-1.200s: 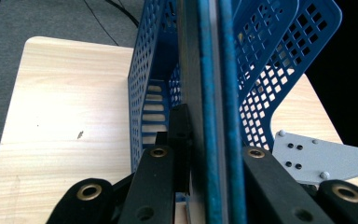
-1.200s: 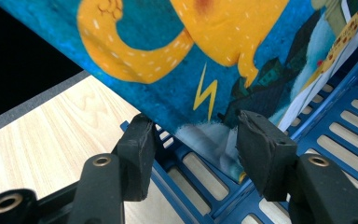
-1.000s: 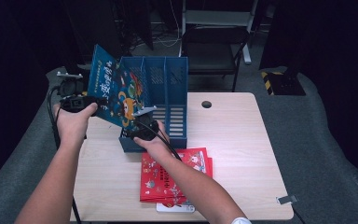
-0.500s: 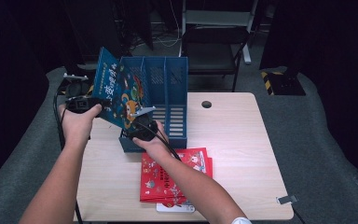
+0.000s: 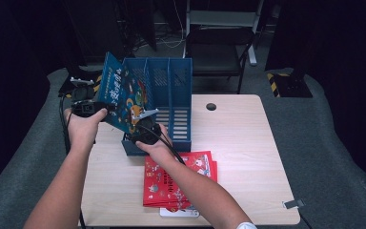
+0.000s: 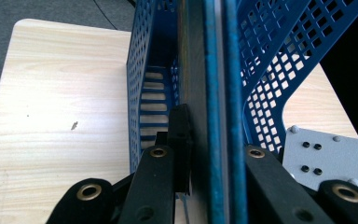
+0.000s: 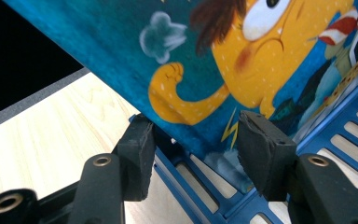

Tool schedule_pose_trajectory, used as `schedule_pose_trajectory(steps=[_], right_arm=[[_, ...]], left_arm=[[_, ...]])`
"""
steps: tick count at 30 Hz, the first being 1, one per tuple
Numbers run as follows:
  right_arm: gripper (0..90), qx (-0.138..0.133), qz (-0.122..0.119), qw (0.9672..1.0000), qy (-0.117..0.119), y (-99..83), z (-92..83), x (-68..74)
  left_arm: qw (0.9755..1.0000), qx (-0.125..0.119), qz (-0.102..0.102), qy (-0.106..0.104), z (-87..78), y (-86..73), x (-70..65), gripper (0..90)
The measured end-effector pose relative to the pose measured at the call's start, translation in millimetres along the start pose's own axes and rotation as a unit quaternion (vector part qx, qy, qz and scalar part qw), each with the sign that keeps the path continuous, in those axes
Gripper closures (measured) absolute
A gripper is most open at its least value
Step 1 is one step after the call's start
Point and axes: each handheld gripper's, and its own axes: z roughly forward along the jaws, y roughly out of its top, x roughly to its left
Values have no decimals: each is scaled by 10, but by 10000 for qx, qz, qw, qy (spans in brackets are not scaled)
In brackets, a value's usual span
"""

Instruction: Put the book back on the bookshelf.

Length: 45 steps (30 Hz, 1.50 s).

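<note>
A blue picture book (image 5: 121, 98) leans tilted over the left end of the blue slotted file rack (image 5: 171, 90). My left gripper (image 5: 102, 109) is shut on the book's left edge. In the left gripper view the book's spine (image 6: 214, 70) stands pinched between the jaws of that gripper (image 6: 214, 135), with the rack's perforated walls (image 6: 149, 56) beyond. My right gripper (image 5: 140, 125) sits at the rack's front left corner. In the right gripper view, the gripper (image 7: 198, 149) has its jaws apart astride the rack's low edge (image 7: 200, 186), and the book's cover (image 7: 223, 56) hangs just above them, untouched.
A stack of red books (image 5: 178, 179) lies on the wooden table (image 5: 248, 157) in front of the rack. The tabletop has a round cable hole (image 5: 211, 106). A small grey clip (image 5: 293, 204) sits at its right front corner. A dark chair (image 5: 219, 43) stands behind the table.
The left hand has shifted the blue book a little to the right, toward the rack. The right hand has stayed at the rack's front corner.
</note>
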Motion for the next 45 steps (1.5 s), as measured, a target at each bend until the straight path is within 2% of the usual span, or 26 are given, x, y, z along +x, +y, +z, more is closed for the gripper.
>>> schedule_pose_trajectory(steps=[1,2,4,6,14,15,18,21,23,24,27,29,30,32,33,39,40,41,45], right_arm=[[473,-16,-100,9999,-30,-1,5,-7],[472,78,-72,9999,-20,-1,-4,0],[472,70,-73,9999,-4,-8,4,-2],[474,73,-80,9999,10,-10,6,-4],[481,64,-156,9999,-1,-18,22,-8],[481,85,-103,9999,27,-20,23,-1],[481,62,-152,9999,34,-14,19,-10],[481,16,-83,10000,30,-9,12,-16],[483,77,-84,9999,28,-7,0,-22],[488,-34,-69,10000,-7,-12,13,-20],[498,-52,-58,10000,-34,-12,11,-18],[499,-55,-107,9999,3,-9,10,-34],[499,22,-45,10000,26,-5,-3,-33],[500,-56,-103,9999,17,-2,2,-56],[503,-12,-38,10000,29,-3,-5,-54],[512,-44,-5,10000,86,-3,3,-85],[513,-119,-8,9999,63,-4,11,-90],[514,-57,38,9999,96,-1,4,-92],[544,-86,67,9999,116,3,0,-102]], left_arm=[[10000,2,-61,-4,10,-3,-11,815],[10000,9,25,12,20,-4,-4,815],[10000,23,54,20,38,-7,-7,814],[10000,31,-3,26,59,-14,-20,812],[9999,55,86,118,127,3,-54,808],[9999,68,53,118,134,6,-62,808],[9999,70,58,122,157,5,-70,807],[9999,39,47,119,172,14,-78,805],[9999,34,81,124,180,18,-82,803],[9999,19,66,135,185,20,-85,803],[9999,28,75,145,196,33,-93,802],[9999,51,76,137,206,49,-106,800],[9999,38,73,142,214,53,-115,798],[9999,2,87,118,230,62,-118,794],[9999,-23,55,122,237,62,-129,793],[9998,-15,91,161,260,91,-139,791],[9999,-14,80,150,267,99,-141,790],[9998,-39,89,149,276,102,-143,789],[9999,-51,102,68,300,118,-152,779]])
